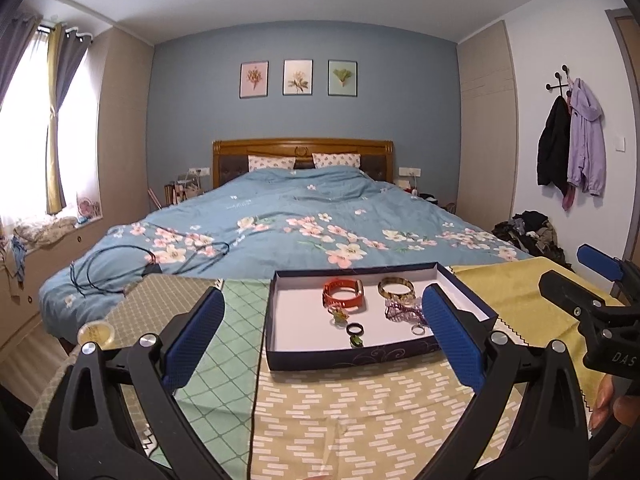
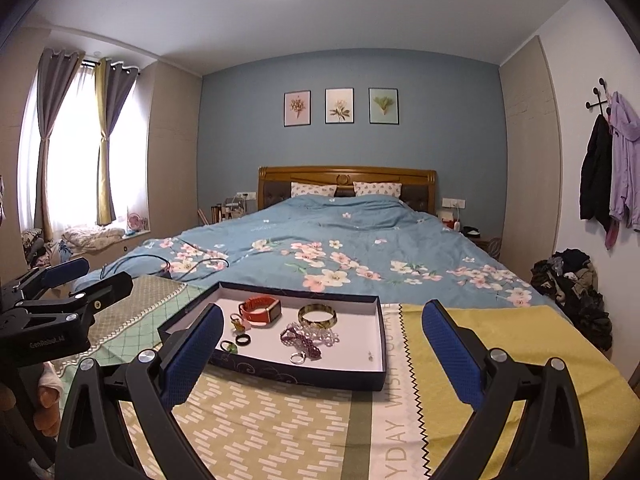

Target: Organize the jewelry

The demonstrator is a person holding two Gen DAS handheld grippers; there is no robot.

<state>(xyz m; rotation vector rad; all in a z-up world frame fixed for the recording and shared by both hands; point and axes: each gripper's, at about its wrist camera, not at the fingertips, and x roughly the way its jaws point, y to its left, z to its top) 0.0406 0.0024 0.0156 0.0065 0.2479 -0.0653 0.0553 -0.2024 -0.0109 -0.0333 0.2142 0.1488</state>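
In the left wrist view, the right blue-padded finger point(image 1: 452, 340) hides part of the purple beaded strand point(image 1: 402, 312), and the small green charm point(image 1: 356, 342) is too small to identify.

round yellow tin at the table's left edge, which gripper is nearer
Left. The left gripper is just right of the round yellow tin; the right gripper is far right, past the navy tray.

Navy cardboard tray point(image 2: 280, 374) with pale swirl print and white floor holds an orange strap watch point(image 2: 260, 309); blue duvet point(image 2: 360, 240) carries pink-and-white blossoms; blue-padded gripper fingers point(image 2: 448, 356).
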